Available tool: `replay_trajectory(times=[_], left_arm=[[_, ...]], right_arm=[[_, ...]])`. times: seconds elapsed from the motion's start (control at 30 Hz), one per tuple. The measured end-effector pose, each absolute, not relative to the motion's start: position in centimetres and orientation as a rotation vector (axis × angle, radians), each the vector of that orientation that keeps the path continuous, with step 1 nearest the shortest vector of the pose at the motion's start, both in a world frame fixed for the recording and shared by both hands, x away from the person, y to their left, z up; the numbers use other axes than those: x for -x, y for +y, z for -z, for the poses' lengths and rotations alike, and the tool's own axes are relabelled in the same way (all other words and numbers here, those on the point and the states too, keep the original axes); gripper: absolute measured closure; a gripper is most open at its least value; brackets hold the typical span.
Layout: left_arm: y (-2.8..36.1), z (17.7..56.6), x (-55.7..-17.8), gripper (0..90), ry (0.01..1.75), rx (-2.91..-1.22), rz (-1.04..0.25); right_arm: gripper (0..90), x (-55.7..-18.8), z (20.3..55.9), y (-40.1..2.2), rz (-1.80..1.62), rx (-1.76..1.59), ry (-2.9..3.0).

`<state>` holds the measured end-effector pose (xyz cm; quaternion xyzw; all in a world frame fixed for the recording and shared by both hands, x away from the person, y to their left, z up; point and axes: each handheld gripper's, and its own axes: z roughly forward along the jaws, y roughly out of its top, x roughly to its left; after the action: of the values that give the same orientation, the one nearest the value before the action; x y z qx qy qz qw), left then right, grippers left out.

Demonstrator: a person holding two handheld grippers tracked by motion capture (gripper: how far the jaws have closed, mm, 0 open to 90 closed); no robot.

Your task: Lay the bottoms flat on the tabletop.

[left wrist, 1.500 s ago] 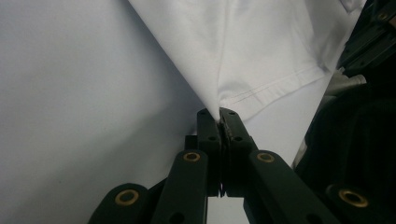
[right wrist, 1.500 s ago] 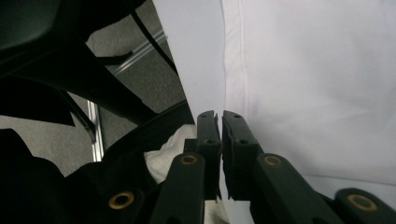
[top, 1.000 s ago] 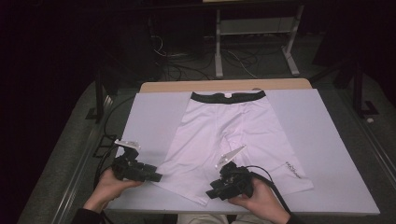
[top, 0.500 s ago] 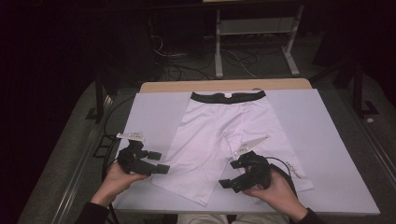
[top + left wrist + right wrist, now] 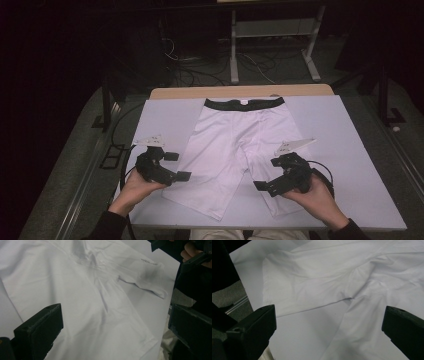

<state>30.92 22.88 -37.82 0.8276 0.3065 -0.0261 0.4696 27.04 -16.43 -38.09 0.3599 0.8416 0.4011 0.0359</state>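
White shorts (image 5: 231, 150) flat on counter (image 5: 345, 150), waistband at the far end. My left tool (image 5: 176, 166) beside one leg, right tool (image 5: 267, 174) over the other; both just opened wide, nothing between jaws.

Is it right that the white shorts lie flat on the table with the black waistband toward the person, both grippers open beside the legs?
Not quite: the black waistband lies at the far edge, away from the person, as the high view shows. The white shorts do lie flat, with the left gripper and right gripper open beside the legs.
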Motion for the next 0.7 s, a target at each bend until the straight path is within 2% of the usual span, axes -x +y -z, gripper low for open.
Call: replay_trajectory(times=[0.4, 0.7], left_arm=[[22.0, 38.0, -31.6, 0.0, 0.756, -1.957, 0.008], [20.9, 39.0, -30.8, 0.0, 0.706, -1.912, -0.035]], right_arm=[[0.0, -27.4, 38.1, -20.2, -1.285, -1.169, 2.500], [0.0, -27.1, 39.4, -23.1, -1.323, -1.243, 2.419]])
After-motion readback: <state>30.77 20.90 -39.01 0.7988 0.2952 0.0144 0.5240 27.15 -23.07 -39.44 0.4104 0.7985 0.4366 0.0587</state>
